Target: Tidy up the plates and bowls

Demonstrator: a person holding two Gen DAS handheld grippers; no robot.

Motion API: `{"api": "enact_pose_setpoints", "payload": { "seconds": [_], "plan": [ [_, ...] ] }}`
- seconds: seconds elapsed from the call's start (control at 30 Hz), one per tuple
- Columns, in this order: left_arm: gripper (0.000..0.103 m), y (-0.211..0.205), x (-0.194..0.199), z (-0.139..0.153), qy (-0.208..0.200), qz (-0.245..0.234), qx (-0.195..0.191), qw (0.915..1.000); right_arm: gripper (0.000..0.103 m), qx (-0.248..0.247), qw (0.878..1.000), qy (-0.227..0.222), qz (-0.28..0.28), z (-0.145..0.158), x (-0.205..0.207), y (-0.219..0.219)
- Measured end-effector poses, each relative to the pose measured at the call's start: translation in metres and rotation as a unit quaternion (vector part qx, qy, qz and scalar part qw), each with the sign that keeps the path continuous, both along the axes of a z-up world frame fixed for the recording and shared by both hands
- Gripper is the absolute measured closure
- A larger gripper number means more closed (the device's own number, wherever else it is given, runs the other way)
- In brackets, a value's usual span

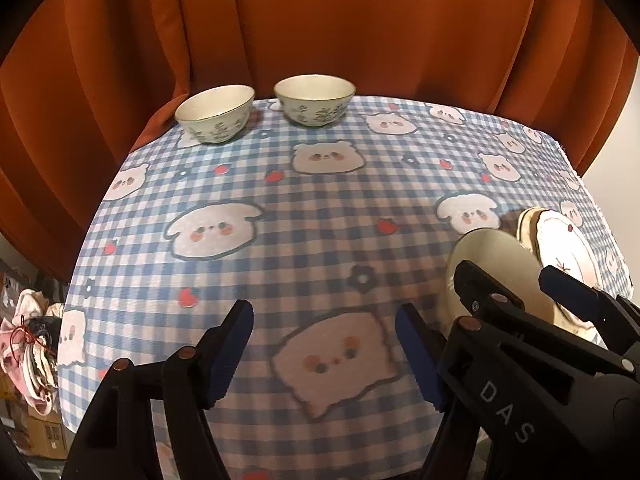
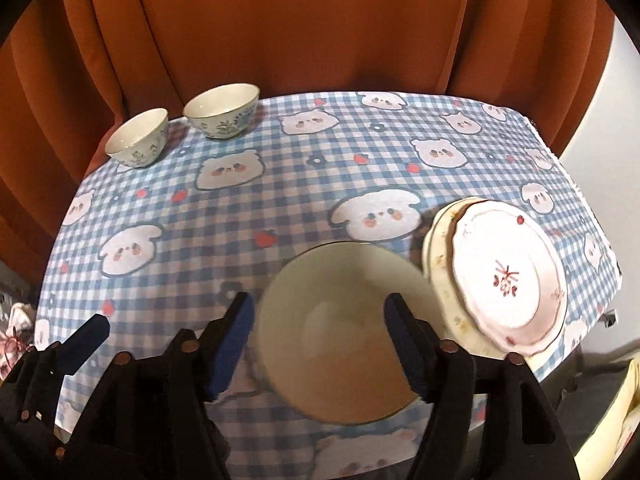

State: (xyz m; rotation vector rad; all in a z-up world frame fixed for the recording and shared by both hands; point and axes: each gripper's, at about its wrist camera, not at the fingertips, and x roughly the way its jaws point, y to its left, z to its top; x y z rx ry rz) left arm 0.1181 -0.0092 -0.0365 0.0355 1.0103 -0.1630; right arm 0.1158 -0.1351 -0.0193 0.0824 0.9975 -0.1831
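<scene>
the person seems to be in the middle of gathering the bowls: the right claw (image 2: 320,344) is reaching around a plain cream ceramic bowl (image 2: 344,332) at the near right of the blue-and-white checked worktop (image 2: 280,168). its blue-padded fingers (image 2: 232,344) are standing spread on either side of the bowl's rim; whether the pads are touching the rim i cannot tell, as the bowl is blurred, and it may be lifted or tilting.

just to the right, a pink scalloped plate with a red motif (image 2: 508,276) is lying on a cream plate (image 2: 440,264), already stacked. two small green-patterned bowls (image 1: 216,114) (image 1: 314,100) are sitting side by side at the far left edge, well apart from the plates.

the left claw (image 1: 324,352) is hanging spread and empty over the near cloth, touching nothing.

next, i judge, the cream bowl wants carrying toward the far pair, with a firm, level grip so it doesn't slip.
</scene>
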Motion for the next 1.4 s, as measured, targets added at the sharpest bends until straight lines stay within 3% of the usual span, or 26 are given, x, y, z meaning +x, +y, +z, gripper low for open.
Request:
{"api": "enact_pose_setpoints", "payload": {
  "seconds": [0.23, 0.53, 1.07, 1.4],
  "plan": [
    [0.028, 0.048, 0.006, -0.007, 0.012, 0.007, 0.001, 0.9999, 0.028, 0.004, 1.0, 0.011, 0.01, -0.008, 0.003, 0.05],
    [0.028, 0.091, 0.036, -0.006, 0.014, 0.036, 0.012, 0.9992, 0.028, 0.004, 0.998, 0.024, 0.052, -0.013, 0.036, 0.102],
    [0.028, 0.116, 0.16, 0.002, -0.017, 0.109, 0.05, 0.9926, 0.024, 0.039, 0.991, -0.005, 0.125, -0.008, 0.17, 0.135],
    [0.042, 0.121, 0.222, -0.006, -0.036, 0.138, 0.065, 0.9876, 0.024, 0.063, 0.99, -0.025, 0.127, -0.017, 0.243, 0.139]
  ]
}}
